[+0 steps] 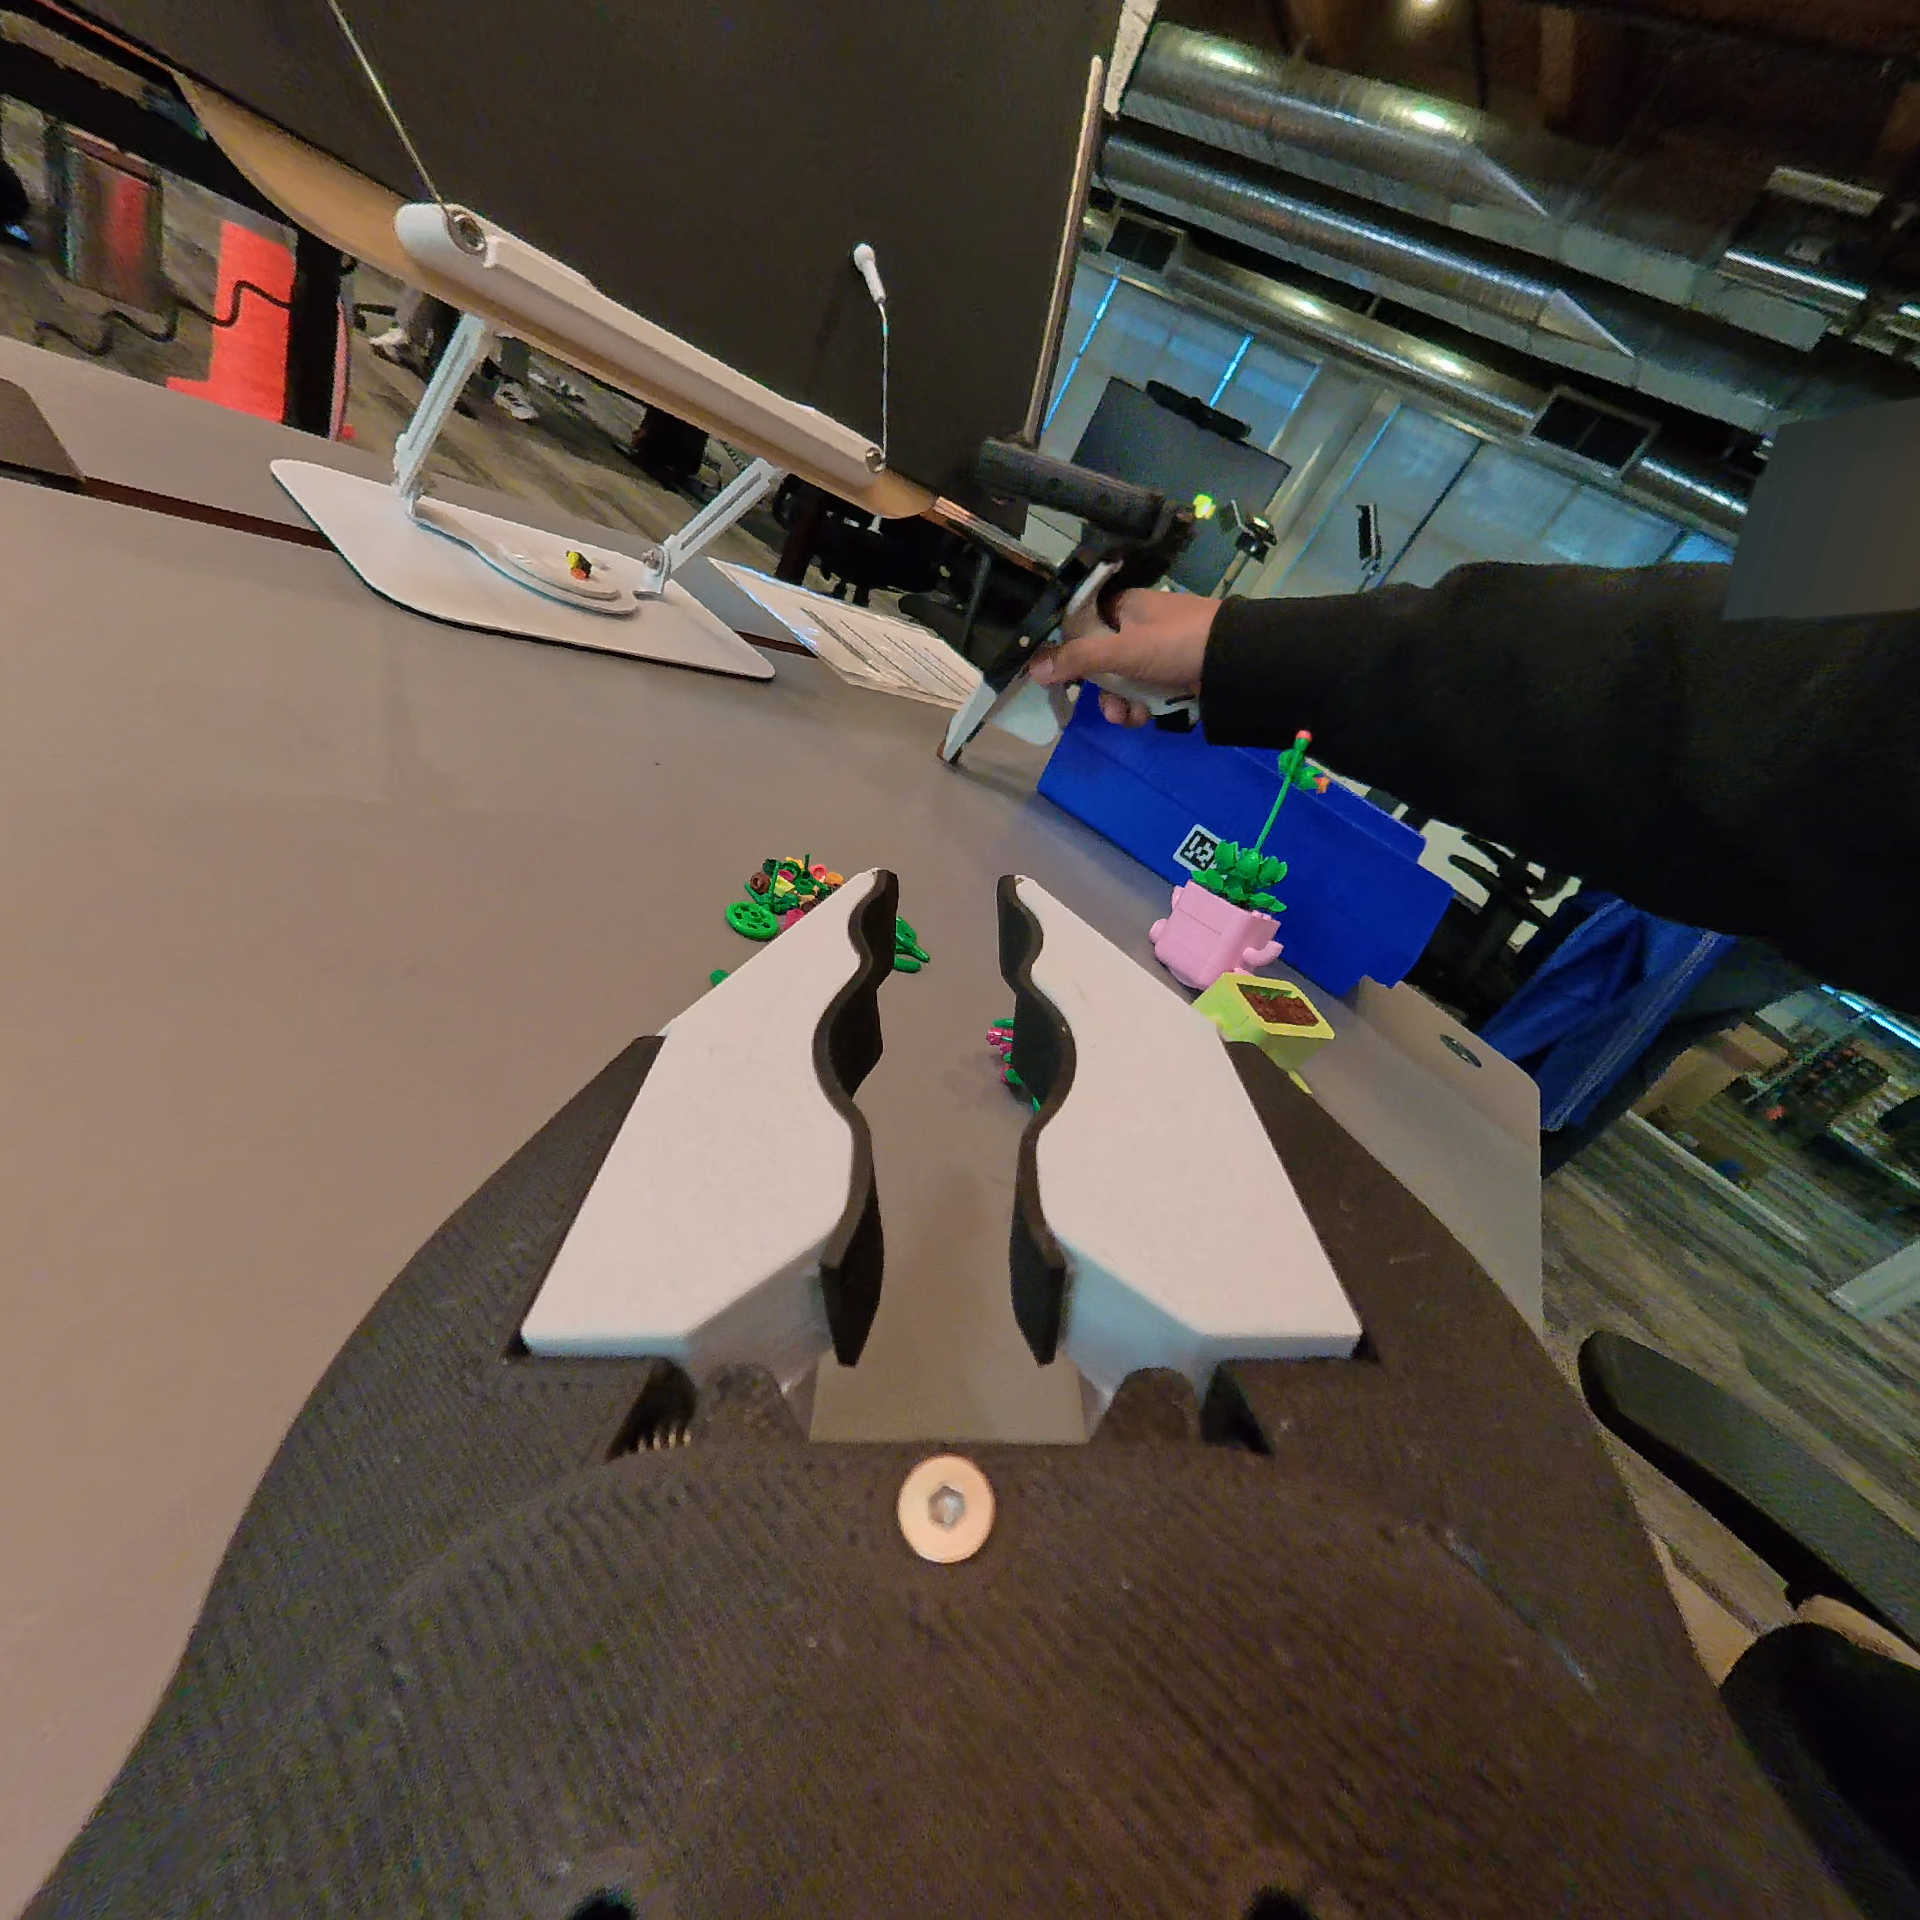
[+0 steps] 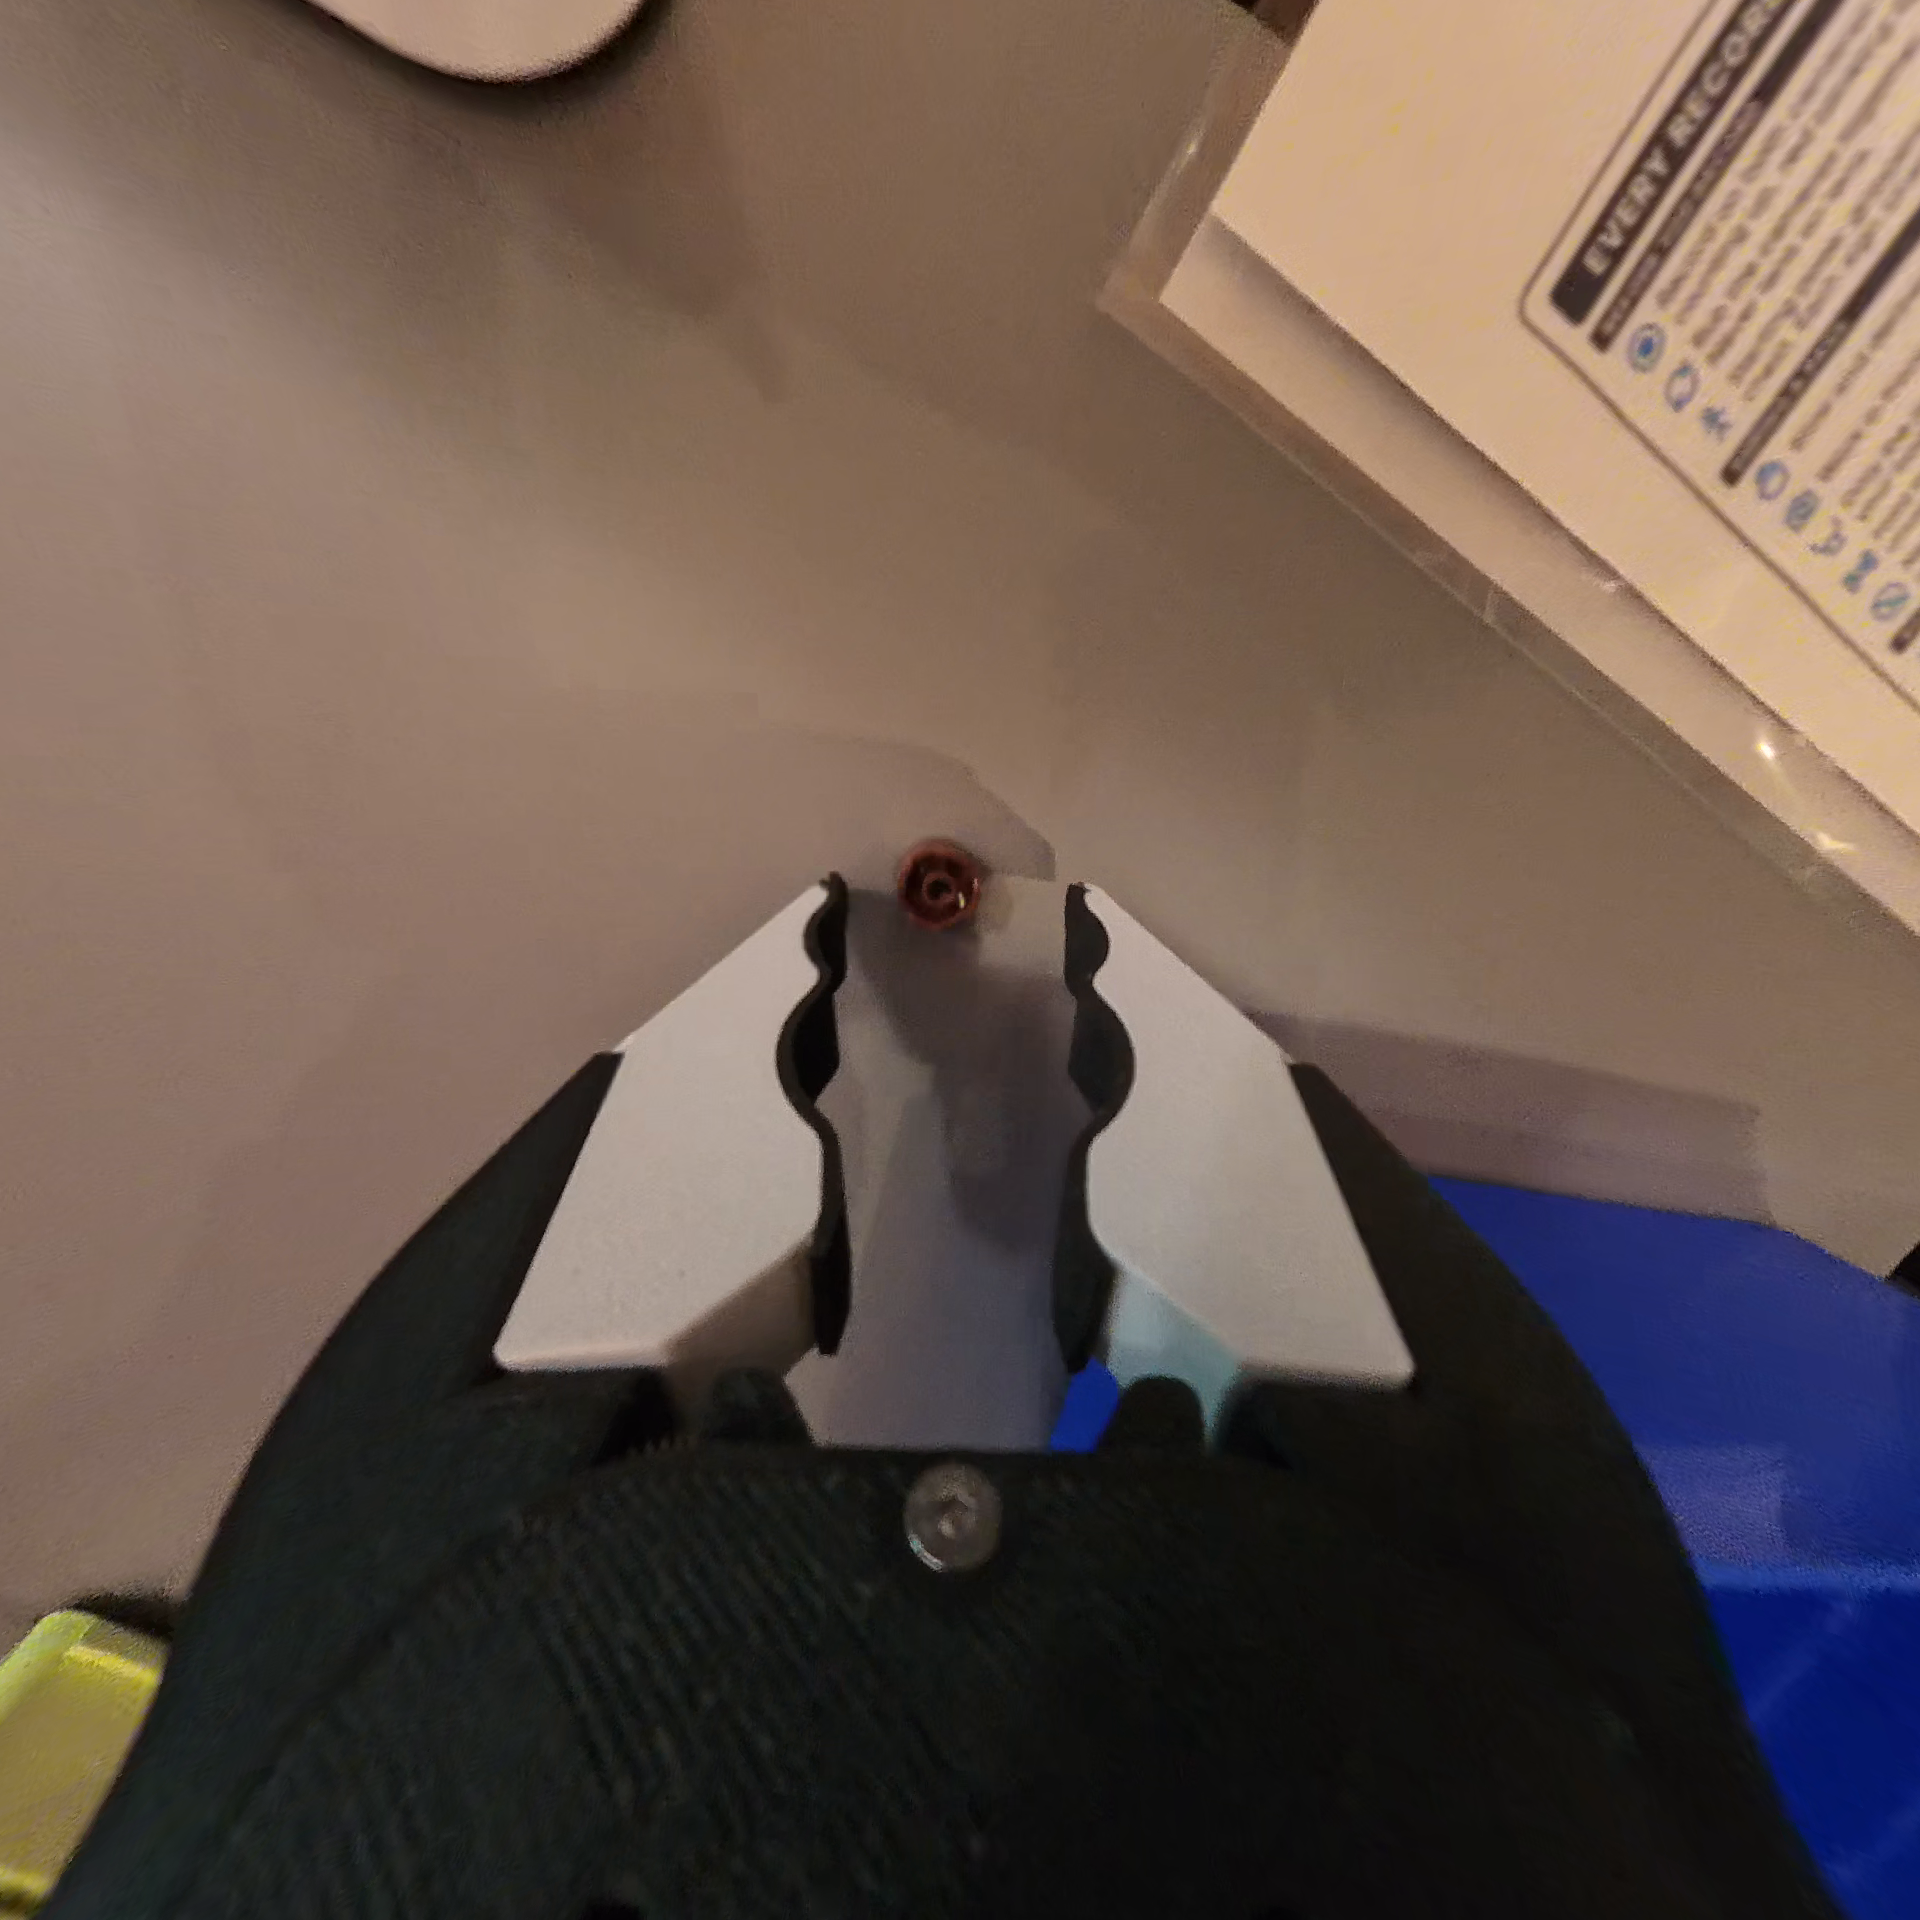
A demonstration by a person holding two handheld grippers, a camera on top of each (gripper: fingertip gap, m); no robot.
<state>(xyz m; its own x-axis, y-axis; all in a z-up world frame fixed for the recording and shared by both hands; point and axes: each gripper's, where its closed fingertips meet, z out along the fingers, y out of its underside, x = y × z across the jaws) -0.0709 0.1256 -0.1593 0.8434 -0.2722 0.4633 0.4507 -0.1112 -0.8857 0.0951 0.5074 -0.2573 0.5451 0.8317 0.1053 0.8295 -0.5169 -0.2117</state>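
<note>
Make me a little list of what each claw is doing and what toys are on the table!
left claw: open, holding nothing, above the grey table
nearest to left claw: pile of small green toy pieces
right claw: open, empty, tips by a small brown round piece
toys: pink pot with green plant, lime pot with brown top
behind the toys: blue box
also there: white stand, printed sheet

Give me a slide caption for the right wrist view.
Open right claw poised over a small brown round piece on the grey table.
</note>
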